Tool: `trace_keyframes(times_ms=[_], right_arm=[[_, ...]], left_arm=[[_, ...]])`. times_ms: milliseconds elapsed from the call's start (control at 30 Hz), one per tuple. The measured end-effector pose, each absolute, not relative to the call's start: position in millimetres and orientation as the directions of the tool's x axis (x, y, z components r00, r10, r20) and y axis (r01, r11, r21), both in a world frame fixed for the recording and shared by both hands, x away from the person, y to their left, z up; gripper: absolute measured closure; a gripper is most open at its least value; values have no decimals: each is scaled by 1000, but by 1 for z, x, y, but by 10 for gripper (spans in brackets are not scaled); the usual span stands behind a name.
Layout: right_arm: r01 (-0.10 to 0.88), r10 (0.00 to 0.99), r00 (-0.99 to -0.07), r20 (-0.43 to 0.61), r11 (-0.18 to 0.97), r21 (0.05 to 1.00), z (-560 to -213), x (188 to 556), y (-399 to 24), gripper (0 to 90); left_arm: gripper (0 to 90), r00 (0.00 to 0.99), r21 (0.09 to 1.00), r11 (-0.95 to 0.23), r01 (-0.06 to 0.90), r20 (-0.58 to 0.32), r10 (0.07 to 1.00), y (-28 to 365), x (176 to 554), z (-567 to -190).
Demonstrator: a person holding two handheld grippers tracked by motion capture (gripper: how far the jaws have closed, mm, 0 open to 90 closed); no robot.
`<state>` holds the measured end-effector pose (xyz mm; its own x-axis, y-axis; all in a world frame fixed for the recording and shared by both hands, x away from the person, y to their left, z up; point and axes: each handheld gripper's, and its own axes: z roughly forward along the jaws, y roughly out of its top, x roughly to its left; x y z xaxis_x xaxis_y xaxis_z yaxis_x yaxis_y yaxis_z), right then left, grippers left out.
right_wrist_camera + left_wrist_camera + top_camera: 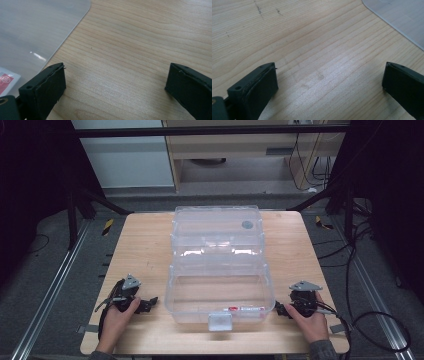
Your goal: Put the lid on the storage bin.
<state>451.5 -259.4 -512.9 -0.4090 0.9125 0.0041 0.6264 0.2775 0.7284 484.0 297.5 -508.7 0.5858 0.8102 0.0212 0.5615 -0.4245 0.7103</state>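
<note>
Approach evenly from 9 and 3 o'clock toward the clear plastic lidded storage box point(218, 265) at bench centre, latch at 6 o'clock. Left hand-held gripper point(143, 304) and right hand-held gripper point(281, 309): jaws spread wide, empty, just beside the box. Pale wooden bench point(145, 245), dark curtained room, grey floor, cables at 3 o'clock

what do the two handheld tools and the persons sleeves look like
Both are small black tools. The left tool and the right tool each carry a grey three-cornered plate on top and trail a dark cable. In the gripper views each shows two blocky matte black jaws with small holes near the edges. A grey sleeve cuff shows at the right wrist.
</note>
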Motion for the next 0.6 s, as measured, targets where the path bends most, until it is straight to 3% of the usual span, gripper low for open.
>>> trace_keyframes(times_ms=[467, 600], right_arm=[[625, 914, -405, 0, 278, 729, -513, 455, -260, 30], [603, 904, -426, -31, 309, 735, -507, 450, -262, 170]], left_arm=[[0, 589, 710, -431, 557, 27, 807, 297, 484, -509], [38, 628, 707, -471, 528, 48, 776, 293, 480, -503]])
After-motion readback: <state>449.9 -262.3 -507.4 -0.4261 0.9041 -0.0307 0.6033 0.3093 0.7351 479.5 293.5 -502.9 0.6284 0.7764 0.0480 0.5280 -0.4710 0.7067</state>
